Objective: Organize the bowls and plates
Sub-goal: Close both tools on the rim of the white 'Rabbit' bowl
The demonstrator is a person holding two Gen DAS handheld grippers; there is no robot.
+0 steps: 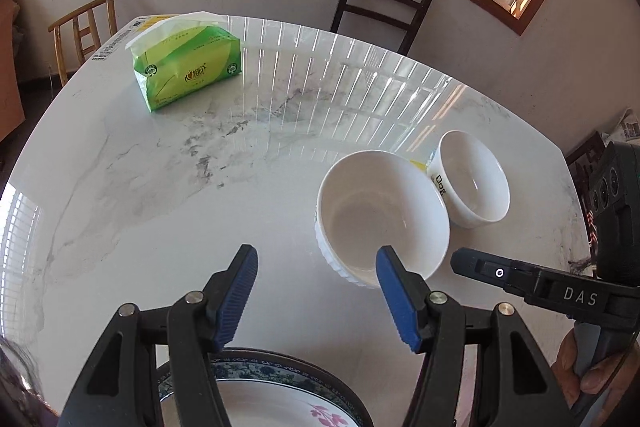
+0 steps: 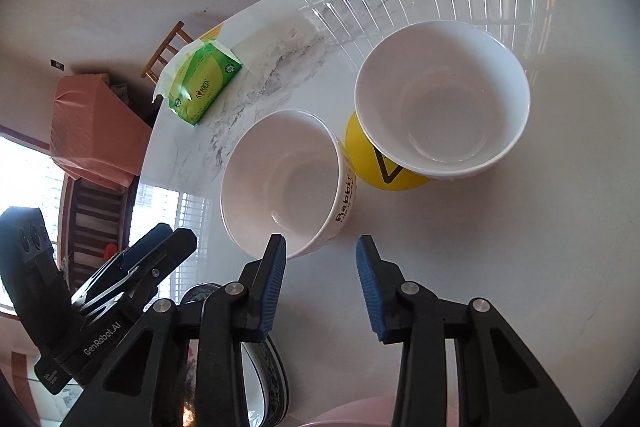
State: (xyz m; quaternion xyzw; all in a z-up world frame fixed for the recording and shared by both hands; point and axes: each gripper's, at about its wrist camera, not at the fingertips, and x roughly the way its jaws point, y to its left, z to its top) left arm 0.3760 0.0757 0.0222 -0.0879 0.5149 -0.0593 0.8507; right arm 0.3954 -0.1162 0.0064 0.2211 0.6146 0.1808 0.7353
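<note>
Glossy marble table (image 1: 160, 207) worries me: both grippers (image 2: 321, 247) spread, empty; the near bowl (image 2: 284, 183) could slide off.

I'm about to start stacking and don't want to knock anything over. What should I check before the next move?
1. Left gripper open, nothing between its fingers: ok.
2. Right gripper open, nothing between its fingers: ok.
3. Ribbed bowl upright and empty: ok.
4. Lettered bowl upright and empty: ok.
5. Ribbed bowl sits flat, free of the yellow thing: cannot tell, since the bowl hides part of it.
6. Patterned plate at the near edge, nothing on the part in view: ok.
</note>
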